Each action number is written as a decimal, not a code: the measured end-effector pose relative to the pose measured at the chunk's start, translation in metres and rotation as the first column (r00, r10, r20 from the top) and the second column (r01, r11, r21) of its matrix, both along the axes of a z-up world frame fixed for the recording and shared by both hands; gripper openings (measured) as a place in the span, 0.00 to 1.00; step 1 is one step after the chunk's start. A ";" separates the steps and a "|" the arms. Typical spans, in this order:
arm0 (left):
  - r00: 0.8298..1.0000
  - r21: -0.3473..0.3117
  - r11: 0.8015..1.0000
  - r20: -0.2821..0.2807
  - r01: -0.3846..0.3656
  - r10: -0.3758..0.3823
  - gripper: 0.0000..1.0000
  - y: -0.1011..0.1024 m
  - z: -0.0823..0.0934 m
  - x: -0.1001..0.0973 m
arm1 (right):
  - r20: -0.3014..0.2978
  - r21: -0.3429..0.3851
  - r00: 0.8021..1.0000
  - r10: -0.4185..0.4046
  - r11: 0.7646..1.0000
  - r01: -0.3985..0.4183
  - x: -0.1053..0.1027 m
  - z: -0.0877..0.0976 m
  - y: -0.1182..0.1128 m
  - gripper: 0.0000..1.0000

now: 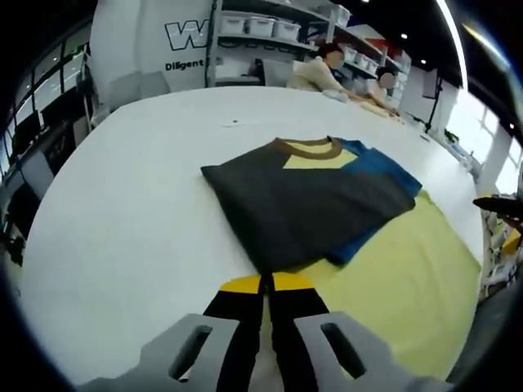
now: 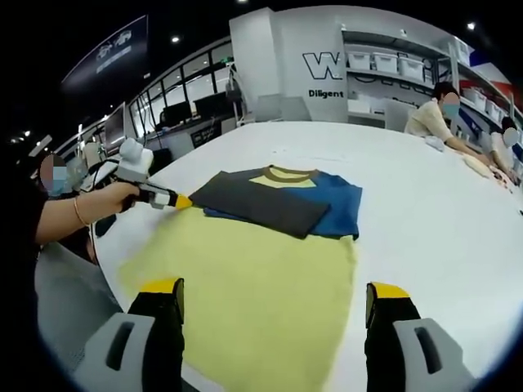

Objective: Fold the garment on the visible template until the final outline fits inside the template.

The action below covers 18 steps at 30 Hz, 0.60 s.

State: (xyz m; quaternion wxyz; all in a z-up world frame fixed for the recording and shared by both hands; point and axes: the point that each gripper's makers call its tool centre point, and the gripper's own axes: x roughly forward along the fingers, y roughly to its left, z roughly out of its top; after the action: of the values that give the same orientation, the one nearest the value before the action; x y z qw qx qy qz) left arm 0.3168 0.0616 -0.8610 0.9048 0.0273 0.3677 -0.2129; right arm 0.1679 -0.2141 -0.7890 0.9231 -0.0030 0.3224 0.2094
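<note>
A T-shirt [image 1: 310,196] in dark grey, blue and yellow with a brown collar lies partly folded on the white table, its grey side turned over the blue. It rests on the far end of a pale yellow template [image 1: 409,278]. My left gripper [image 1: 265,283] is shut, its yellow tips at the shirt's near grey corner. In the right gripper view the left gripper [image 2: 181,200] comes in from the left and meets that corner of the T-shirt [image 2: 278,200]. My right gripper [image 2: 274,298] hangs open and wide over the bare near part of the template [image 2: 253,294], holding nothing.
The white table [image 1: 139,188] stretches far to the left and back. A hand and forearm [image 2: 82,214] hold the left gripper. Two people [image 1: 323,69] work at the table's far side, in front of shelves with white bins [image 1: 261,24].
</note>
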 end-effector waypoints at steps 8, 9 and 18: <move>0.999 0.017 0.999 -0.006 -0.036 0.036 0.00 0.014 0.001 0.000 | -0.013 -0.002 1.000 0.009 1.000 -0.009 0.000 -0.002 0.003 0.91; 0.999 0.020 0.999 -0.005 -0.037 0.038 0.00 0.015 0.001 0.000 | -0.014 -0.002 1.000 0.010 1.000 -0.010 0.000 -0.002 0.004 0.90; 0.997 0.055 0.995 -0.008 -0.082 0.083 0.00 0.044 0.002 -0.002 | -0.035 0.005 0.999 0.023 1.000 -0.023 -0.002 -0.006 0.008 0.89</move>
State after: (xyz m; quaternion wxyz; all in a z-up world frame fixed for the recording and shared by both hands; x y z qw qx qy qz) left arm 0.3144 0.1061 -0.8593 0.9098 0.0358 0.3790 -0.1654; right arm 0.1662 -0.2060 -0.7946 0.9150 -0.0008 0.3378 0.2208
